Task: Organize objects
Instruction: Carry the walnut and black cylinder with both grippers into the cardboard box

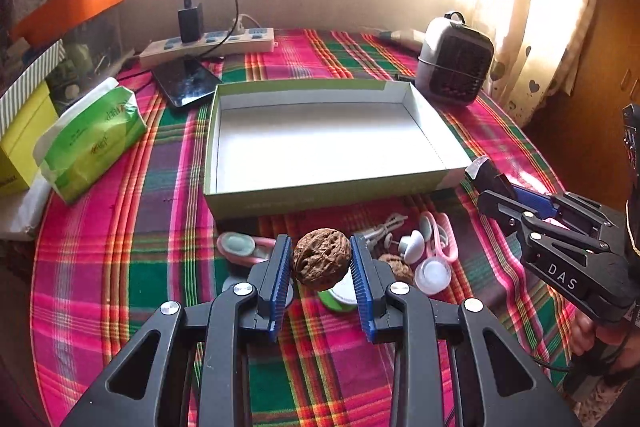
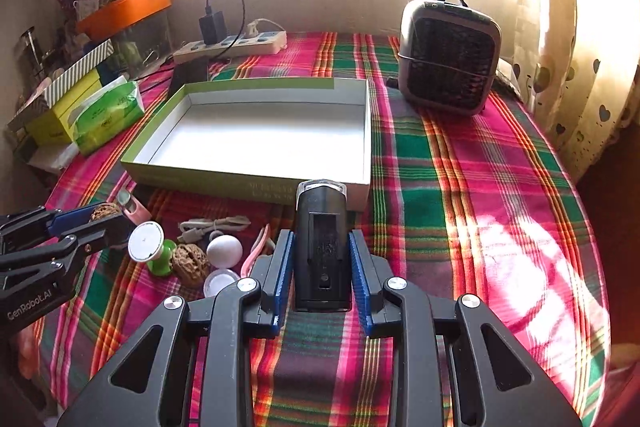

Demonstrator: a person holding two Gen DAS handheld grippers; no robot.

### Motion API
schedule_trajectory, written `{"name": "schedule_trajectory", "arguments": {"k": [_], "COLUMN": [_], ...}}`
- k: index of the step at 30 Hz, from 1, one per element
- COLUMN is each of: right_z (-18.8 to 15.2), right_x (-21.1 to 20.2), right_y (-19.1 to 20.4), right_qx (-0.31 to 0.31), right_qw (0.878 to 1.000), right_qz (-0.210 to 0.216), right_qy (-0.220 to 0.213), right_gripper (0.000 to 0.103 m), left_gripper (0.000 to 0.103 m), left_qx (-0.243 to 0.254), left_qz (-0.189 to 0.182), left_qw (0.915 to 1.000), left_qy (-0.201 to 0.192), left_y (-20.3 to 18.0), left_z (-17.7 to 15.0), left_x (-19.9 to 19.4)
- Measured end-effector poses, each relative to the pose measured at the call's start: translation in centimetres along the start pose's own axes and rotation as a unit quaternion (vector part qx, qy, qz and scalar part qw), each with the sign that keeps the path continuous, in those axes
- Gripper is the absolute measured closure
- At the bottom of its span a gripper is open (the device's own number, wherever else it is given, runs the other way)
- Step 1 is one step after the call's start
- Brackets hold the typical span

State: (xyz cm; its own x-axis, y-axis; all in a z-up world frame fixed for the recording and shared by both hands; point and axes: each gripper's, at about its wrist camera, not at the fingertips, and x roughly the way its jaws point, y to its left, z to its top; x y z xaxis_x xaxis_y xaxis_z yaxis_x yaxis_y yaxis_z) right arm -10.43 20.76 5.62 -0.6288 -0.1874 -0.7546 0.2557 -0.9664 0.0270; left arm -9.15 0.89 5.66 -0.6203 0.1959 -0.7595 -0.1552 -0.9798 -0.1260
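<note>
- The shallow green-sided box (image 1: 224,131), white inside, sits on the plaid cloth (image 2: 460,187) with nothing visible in it.
- The left gripper (image 1: 322,259) is lifted in front of the box, its ribbed blue pads clamped on a wrinkled brown walnut (image 1: 321,259).
- The right gripper (image 2: 322,267) pinches a black boxy device (image 2: 322,247) with a clear tip, held near the box's front wall.
- A second walnut (image 2: 191,263), a white egg-shaped piece (image 2: 224,250) and a green spool (image 2: 154,247) lie on the cloth.

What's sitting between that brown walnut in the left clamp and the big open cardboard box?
Mostly bare plaid tablecloth separates the brown walnut from the open green-sided cardboard box; only a coiled white cable lies slightly right, in the left wrist view.
</note>
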Motion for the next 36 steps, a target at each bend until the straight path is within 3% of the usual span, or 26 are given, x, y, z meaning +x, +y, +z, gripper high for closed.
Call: {"name": "schedule_trajectory", "arguments": {"k": [12,19,36], "right_z": [5.1,7.6,9.6], "right_x": [3.4,6.9,11.9], "right_y": [0.1,-0.7,-1.1], "right_qx": [-0.012,-0.011,-0.008], "right_qw": [1.0,0.999,0.998], "right_qz": [0.006,0.009,0.004], "right_qy": [0.012,0.036,0.068], "right_gripper": [0.074,0.074,0.074], "left_gripper": [0.076,0.075,0.075], "left_qx": [-0.004,-0.008,-0.01], "left_qz": [0.014,0.019,0.026], "left_qw": [0.9999,0.9995,0.9976], "left_qy": [-0.004,0.026,0.063], "left_y": [2.2,2.9,3.8], "left_z": [6.8,9.5,11.7], "left_x": [4.0,8.3,13.8]}}
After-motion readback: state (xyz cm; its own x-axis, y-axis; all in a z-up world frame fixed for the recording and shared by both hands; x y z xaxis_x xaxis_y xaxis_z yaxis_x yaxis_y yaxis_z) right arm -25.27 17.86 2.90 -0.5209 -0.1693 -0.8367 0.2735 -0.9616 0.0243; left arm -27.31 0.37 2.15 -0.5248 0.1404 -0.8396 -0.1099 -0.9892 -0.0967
